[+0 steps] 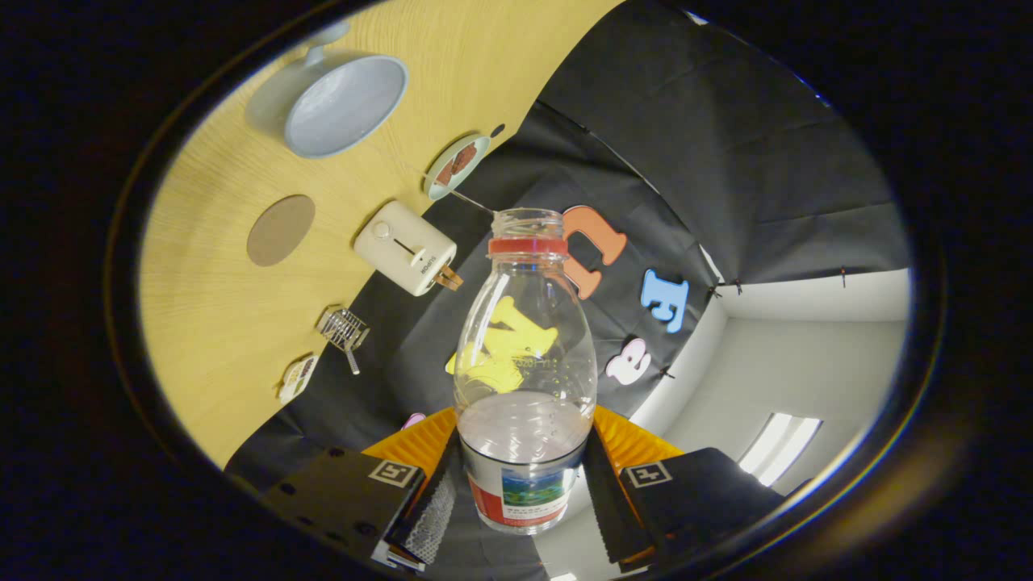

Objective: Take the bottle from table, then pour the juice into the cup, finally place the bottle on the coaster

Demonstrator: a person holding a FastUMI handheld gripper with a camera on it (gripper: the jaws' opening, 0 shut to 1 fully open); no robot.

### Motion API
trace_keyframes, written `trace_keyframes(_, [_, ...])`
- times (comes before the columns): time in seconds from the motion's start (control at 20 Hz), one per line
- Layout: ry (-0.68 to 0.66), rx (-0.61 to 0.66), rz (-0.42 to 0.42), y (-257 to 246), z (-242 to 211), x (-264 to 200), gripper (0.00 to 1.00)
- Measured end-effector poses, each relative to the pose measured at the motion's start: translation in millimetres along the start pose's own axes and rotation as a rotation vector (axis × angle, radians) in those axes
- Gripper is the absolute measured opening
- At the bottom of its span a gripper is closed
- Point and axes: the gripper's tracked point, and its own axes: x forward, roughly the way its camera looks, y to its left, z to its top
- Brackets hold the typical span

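Observation:
A clear plastic bottle (524, 371) with a red neck ring and no cap stands between my fingers, clear liquid filling its lower part. My gripper (523, 484) is shut on the bottle's labelled lower body, lifted off the table and rolled so the wooden table (210, 323) runs up the left side. A pale blue cup (343, 105) with a handle stands far beyond the fingers on the table. A round brown coaster (280, 230) lies flat on the wood, nearer than the cup and apart from it.
A cream toaster (406, 247) with toast in its slot stands by the table's back edge. A small plate with a brown item (457, 165), a little wire rack (344, 329) and a small packet (297, 377) also sit along that edge. Black cloth wall behind.

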Motion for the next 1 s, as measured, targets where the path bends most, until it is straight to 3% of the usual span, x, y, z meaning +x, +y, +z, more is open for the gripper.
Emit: trace_keyframes(1.0, [0.003,0.022,0.036,18.2,4.3,-7.9,0.79])
